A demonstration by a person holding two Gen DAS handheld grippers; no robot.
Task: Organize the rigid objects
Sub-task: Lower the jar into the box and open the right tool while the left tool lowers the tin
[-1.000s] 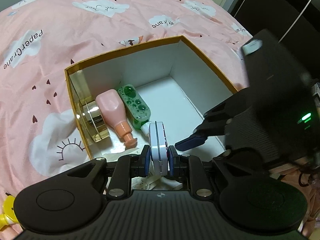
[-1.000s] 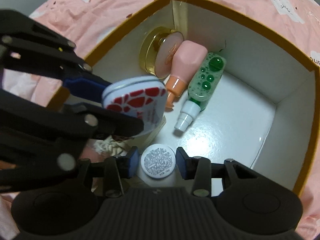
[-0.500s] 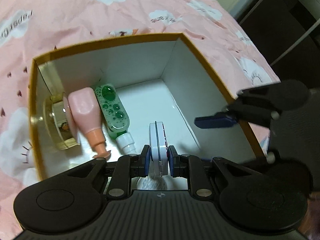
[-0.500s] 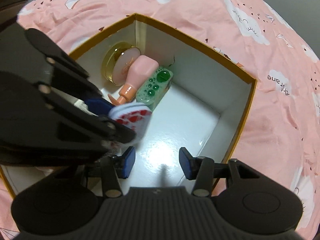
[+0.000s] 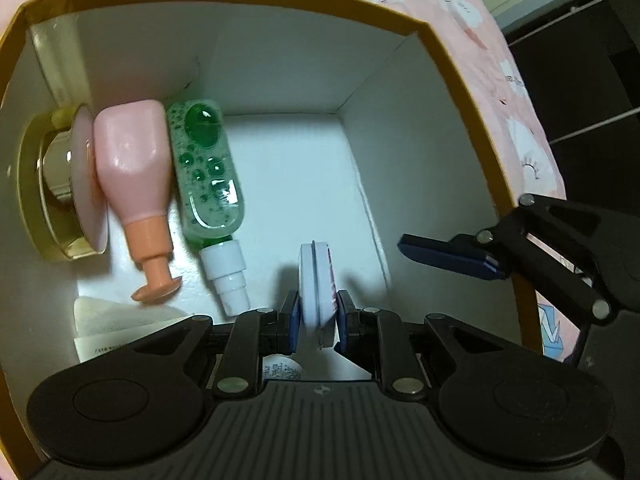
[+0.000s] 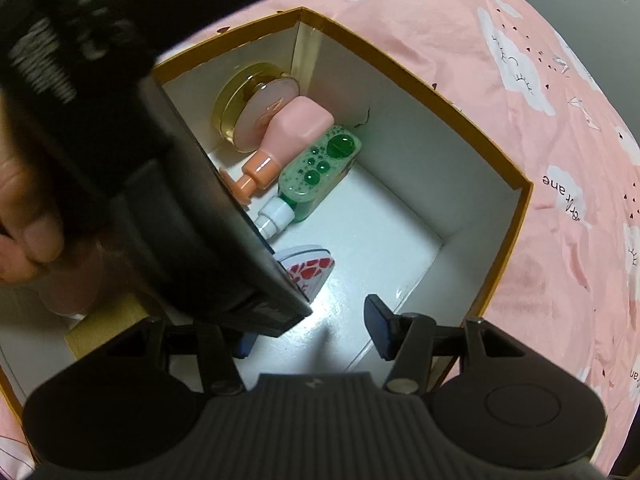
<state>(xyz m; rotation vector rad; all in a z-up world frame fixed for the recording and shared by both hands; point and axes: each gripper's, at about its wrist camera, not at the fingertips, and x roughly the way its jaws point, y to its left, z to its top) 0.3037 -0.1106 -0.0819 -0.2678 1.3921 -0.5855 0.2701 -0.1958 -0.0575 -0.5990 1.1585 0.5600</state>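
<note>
Flat white tin [image 5: 316,284] clamped on edge between left gripper [image 5: 317,322] pads, held inside gold-rimmed box [image 5: 472,92]. Green gel bottle [image 5: 208,176], pink bottle [image 5: 134,172], gold compact [image 5: 52,196] lined along left wall.

Black gripper [image 5: 318,322], blue pads [image 5: 293,326], silver screws
</note>
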